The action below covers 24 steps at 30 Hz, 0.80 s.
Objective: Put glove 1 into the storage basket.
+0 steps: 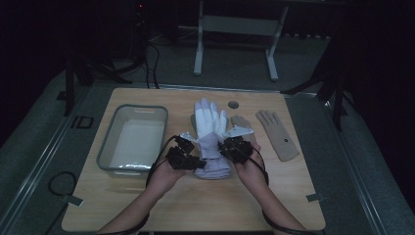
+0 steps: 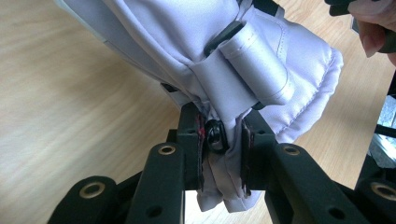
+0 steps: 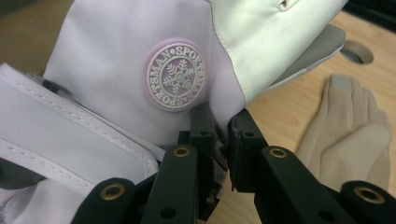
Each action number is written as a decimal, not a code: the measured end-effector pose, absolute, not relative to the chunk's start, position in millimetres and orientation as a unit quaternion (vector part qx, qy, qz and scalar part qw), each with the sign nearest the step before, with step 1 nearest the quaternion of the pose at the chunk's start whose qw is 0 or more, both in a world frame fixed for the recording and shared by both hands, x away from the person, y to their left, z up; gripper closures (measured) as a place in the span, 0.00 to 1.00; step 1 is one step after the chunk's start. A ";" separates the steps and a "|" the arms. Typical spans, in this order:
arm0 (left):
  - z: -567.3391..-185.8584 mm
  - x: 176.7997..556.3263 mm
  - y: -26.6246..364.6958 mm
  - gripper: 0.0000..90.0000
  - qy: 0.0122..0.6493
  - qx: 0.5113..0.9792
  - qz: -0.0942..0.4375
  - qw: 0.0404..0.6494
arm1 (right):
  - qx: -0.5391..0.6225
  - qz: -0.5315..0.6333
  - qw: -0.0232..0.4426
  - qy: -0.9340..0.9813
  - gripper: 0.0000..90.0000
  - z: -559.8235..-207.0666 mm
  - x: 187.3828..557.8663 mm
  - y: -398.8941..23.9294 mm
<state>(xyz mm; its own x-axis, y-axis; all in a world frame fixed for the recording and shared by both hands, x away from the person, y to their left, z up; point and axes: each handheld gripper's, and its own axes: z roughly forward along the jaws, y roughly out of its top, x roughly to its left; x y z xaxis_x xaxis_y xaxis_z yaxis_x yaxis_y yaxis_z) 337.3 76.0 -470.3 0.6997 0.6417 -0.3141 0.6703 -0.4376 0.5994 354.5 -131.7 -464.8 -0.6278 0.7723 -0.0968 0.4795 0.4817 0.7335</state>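
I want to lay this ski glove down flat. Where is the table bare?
The near strip of the table is bare, as is the tray. The right side is crowded: the white glove lies close to the tan glove.

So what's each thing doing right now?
White glove: pinched at both sides of its cuff end, fingers pointing away.
Left gripper: shut on white glove.
Right gripper: shut on white glove.
Tan glove: lying flat on table.
Bin: upright, empty.
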 end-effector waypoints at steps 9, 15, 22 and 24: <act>-444.5 342.7 111.7 0.83 0.396 0.845 0.001 0.359 | 0.364 0.361 0.209 0.833 0.91 -440.3 366.6 -98.5; -431.0 344.9 145.6 0.82 0.407 0.843 0.011 0.352 | 0.351 0.371 0.203 0.835 0.91 -427.6 374.5 -65.2; -420.3 344.6 186.2 0.82 0.420 0.838 0.013 0.347 | 0.331 0.375 0.199 0.843 0.91 -418.6 379.9 -23.5; -416.8 345.3 198.7 0.82 0.419 0.839 0.015 0.347 | 0.326 0.377 0.198 0.844 0.91 -414.9 380.6 -12.5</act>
<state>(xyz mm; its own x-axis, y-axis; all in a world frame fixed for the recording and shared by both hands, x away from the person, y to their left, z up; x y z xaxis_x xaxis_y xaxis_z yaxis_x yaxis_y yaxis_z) 345.3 198.7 -416.8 0.6482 0.7134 -0.2663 0.6930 -0.4077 0.5946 380.6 -12.5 -414.9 -0.7089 0.6998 -0.0886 0.4015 0.5036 0.7650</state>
